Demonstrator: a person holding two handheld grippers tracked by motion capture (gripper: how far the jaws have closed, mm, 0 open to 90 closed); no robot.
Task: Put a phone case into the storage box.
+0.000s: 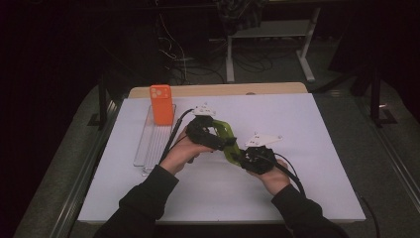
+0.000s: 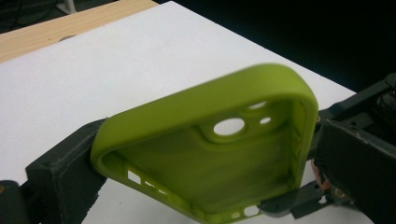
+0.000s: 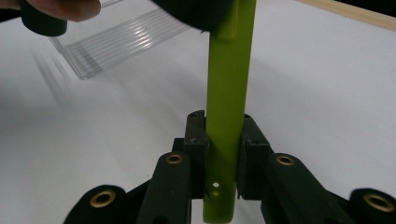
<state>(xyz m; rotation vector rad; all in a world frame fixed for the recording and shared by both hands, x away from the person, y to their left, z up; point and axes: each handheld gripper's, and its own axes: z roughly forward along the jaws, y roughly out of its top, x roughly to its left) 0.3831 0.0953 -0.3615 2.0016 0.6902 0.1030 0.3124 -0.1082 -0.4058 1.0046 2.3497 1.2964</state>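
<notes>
The right gripper is closed on one short end of the green phone case. In the right gripper view its two black jaws press the thin edge of the case from both sides, and the case rises straight away from them like a narrow strip. The left gripper also grips the same case, but across its width: in the left gripper view one jaw presses each long side wall, and the hollow inside with the camera opening faces this camera.

So the case is held in the air between the two grippers, above the middle of the white table, not touching it. Its long axis runs from the right gripper, which is nearer to the front edge, diagonally toward the back-left, where the left gripper crosses it.

Farther out in that same direction, near the back-left corner, the orange phone leans upright at the far end of a clear plastic tray (the tray lies along the left edge). The left gripper is the nearer one to the phone. I judge that the next move is to bring the case toward the phone, open side first, and this depends on keeping the long axes of both parallel.
</notes>
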